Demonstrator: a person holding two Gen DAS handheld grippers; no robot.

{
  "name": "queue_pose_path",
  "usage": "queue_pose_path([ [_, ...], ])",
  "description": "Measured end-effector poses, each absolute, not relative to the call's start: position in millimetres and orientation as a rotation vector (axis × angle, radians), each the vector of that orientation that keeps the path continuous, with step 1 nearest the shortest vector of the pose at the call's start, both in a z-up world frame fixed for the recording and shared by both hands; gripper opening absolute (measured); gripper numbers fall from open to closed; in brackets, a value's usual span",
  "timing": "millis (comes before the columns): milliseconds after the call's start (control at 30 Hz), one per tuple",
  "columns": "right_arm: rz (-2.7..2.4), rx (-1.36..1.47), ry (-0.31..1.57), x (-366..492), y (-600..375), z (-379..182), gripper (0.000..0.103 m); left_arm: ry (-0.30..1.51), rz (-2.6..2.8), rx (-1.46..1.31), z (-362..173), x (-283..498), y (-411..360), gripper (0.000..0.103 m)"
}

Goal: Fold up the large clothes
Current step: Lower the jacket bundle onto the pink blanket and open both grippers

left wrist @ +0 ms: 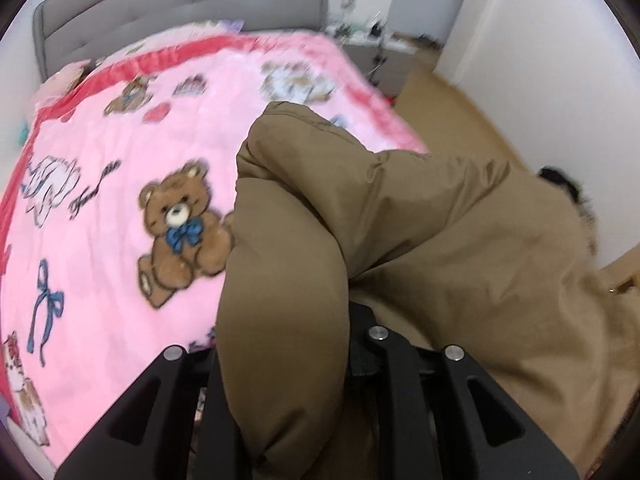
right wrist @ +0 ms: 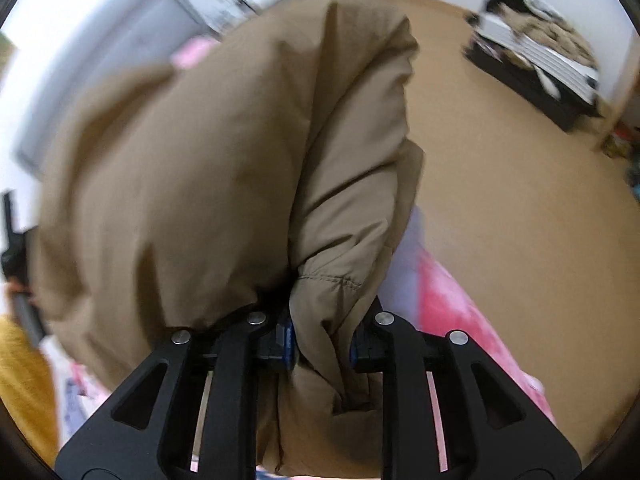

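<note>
Both tools clamp thick folds of the tan padded coat (left wrist: pixel 420 220): left tool (left wrist: pixel 288 360) and right tool (right wrist: pixel 324 344), jaws narrowly parted around fabric. The coat hangs over the pink bed (left wrist: pixel 120 140) toward 3 o'clock; slippery bulk could slide off the edge.

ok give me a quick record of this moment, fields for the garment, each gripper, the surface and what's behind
garment: tan padded jacket, bunched, partly over the bed
left gripper: jaws closed on a thick fold of the jacket
right gripper: jaws closed on a stitched jacket edge
surface: pink teddy-bear blanket with red border
behind: grey padded headboard, white wall
floor: tan, to the right of the bed
</note>
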State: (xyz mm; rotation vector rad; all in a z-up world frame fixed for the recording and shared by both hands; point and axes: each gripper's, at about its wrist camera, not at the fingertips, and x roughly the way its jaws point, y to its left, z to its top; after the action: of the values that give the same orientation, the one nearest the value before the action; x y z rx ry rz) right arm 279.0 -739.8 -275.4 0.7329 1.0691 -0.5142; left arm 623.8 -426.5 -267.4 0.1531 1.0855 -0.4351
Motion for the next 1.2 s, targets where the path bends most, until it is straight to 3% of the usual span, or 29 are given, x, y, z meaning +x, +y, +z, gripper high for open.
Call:
queue_pose_path([
  [100,-0.547,0.788,1.137,271.3,-750.5,-320.1,0.028,1.135,-0.388,0.197,-298.5,634.5,-429.6,0.03],
  [267,-0.559,0.804,1.083,260.7,-767.0,-319.5,0.061,1.146,-0.43,0.171,-292.0,650.1,-422.5,0.044],
  [333,-0.577,0.795,0.995,244.4,-776.3,-297.2,0.072,1.097,-0.433,0.2,-274.9,655.2,-416.2,0.062],
  [367,-0.598,0.791,0.951,237.7,-783.1,-284.2,0.079,1.048,-0.438,0.217,-263.5,656.5,-412.5,0.076],
  [400,-0.622,0.783,0.9,230.3,-787.9,-270.1,0.081,0.978,-0.435,0.231,-245.9,658.2,-405.9,0.081],
  [500,-0.58,0.736,0.784,231.0,-797.1,-227.0,0.081,0.92,-0.469,0.188,-213.9,659.3,-394.4,0.081],
  [600,-0.315,0.647,0.797,268.7,-782.2,-195.7,0.078,0.87,-0.687,0.216,-186.0,617.0,-399.5,0.081],
  [733,-0.01,0.515,0.952,344.3,-736.2,-191.8,0.029,0.954,-0.862,0.397,-211.9,539.8,-426.7,0.081],
  [767,0.007,0.511,1.036,368.7,-733.2,-205.6,0.025,0.973,-0.872,0.441,-222.9,523.9,-433.0,0.081],
  [867,-0.03,0.529,1.155,417.1,-730.0,-238.7,0.023,0.937,-0.773,0.546,-254.9,490.6,-447.1,0.081],
  [1067,-0.281,0.555,1.135,443.7,-752.5,-245.8,0.022,0.973,-0.654,0.3,-259.5,531.6,-426.2,0.082],
  [1200,-0.285,0.562,0.944,383.7,-783.4,-226.4,0.028,0.889,-0.708,0.243,-230.4,563.1,-408.5,0.082],
])
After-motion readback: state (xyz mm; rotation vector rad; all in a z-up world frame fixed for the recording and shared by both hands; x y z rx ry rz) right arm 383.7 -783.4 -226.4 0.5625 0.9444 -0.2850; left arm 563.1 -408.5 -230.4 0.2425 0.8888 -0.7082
